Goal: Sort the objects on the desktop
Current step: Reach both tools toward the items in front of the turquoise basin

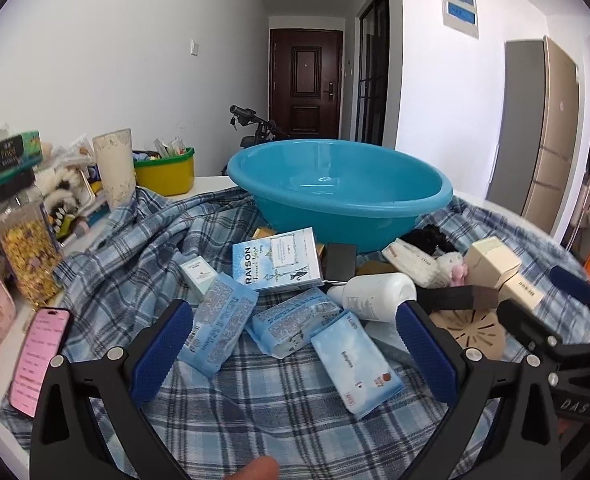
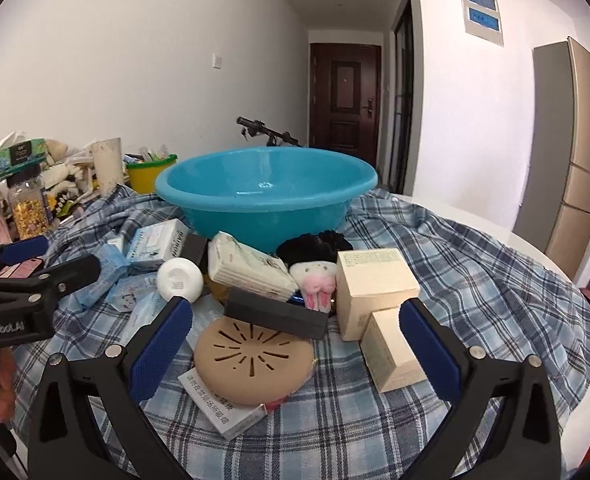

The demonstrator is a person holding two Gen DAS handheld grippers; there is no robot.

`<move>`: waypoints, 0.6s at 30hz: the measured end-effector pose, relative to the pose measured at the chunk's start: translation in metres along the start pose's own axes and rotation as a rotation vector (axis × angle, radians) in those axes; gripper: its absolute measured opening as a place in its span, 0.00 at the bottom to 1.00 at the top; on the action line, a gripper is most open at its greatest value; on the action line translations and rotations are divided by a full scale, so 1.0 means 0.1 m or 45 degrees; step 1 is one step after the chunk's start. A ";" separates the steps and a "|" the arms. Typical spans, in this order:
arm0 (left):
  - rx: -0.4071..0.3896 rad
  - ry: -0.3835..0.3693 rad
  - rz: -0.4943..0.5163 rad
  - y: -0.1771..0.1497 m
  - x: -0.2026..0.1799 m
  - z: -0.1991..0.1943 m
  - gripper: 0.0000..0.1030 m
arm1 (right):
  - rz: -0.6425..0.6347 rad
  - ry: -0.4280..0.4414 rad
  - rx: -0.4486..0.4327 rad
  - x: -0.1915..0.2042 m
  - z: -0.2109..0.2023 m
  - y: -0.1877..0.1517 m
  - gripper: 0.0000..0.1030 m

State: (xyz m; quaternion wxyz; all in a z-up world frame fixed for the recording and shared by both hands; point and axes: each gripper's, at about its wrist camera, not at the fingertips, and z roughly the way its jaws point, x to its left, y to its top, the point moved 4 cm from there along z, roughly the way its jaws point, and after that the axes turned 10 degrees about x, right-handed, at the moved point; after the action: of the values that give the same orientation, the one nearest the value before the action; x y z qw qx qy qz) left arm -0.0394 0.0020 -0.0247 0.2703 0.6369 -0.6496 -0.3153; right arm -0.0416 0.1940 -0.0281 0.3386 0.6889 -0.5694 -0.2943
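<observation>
A blue basin (image 1: pixel 341 188) (image 2: pixel 267 196) stands on a plaid cloth (image 1: pixel 279 408) (image 2: pixel 475 280). In front of it lie light blue tissue packs (image 1: pixel 223 326), a RAISON box (image 1: pixel 277 260), a white bottle (image 1: pixel 375 296) (image 2: pixel 179 280), a tan round disc (image 2: pixel 253 360), a dark block (image 2: pixel 277 312), cream boxes (image 2: pixel 375 292) and a small plush toy (image 2: pixel 315 280). My left gripper (image 1: pixel 295 348) is open above the tissue packs. My right gripper (image 2: pixel 295 344) is open around the tan disc and a cream box (image 2: pixel 395 350), holding nothing.
At the left stand a yellow bin (image 1: pixel 165 172), a cream cup (image 1: pixel 115 168), a snack jar (image 1: pixel 27 252), a tissue box (image 1: pixel 7 156) and a pink phone (image 1: pixel 41 360). A door and a fridge (image 2: pixel 575 152) are behind.
</observation>
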 end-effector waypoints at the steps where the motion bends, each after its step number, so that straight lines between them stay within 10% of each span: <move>1: -0.007 -0.016 -0.019 0.01 0.02 0.00 1.00 | -0.017 0.008 -0.004 0.02 -0.01 0.00 1.00; 8: -0.075 0.059 -0.026 0.04 0.06 -0.06 1.00 | 0.016 0.035 0.000 0.01 -0.05 0.06 1.00; 12: -0.325 0.092 -0.019 0.05 0.07 -0.29 1.00 | 0.071 0.022 0.058 -0.10 -0.01 0.02 1.00; 18: -0.109 -0.003 0.038 0.08 0.03 -0.16 1.00 | 0.035 0.046 0.135 -0.16 0.07 -0.05 1.00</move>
State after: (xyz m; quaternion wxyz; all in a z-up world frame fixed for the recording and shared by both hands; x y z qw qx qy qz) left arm -0.0328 -0.0021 -0.0089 0.3012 0.6145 -0.6452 -0.3397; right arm -0.0472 0.2097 -0.0356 0.3160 0.7031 -0.5874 -0.2465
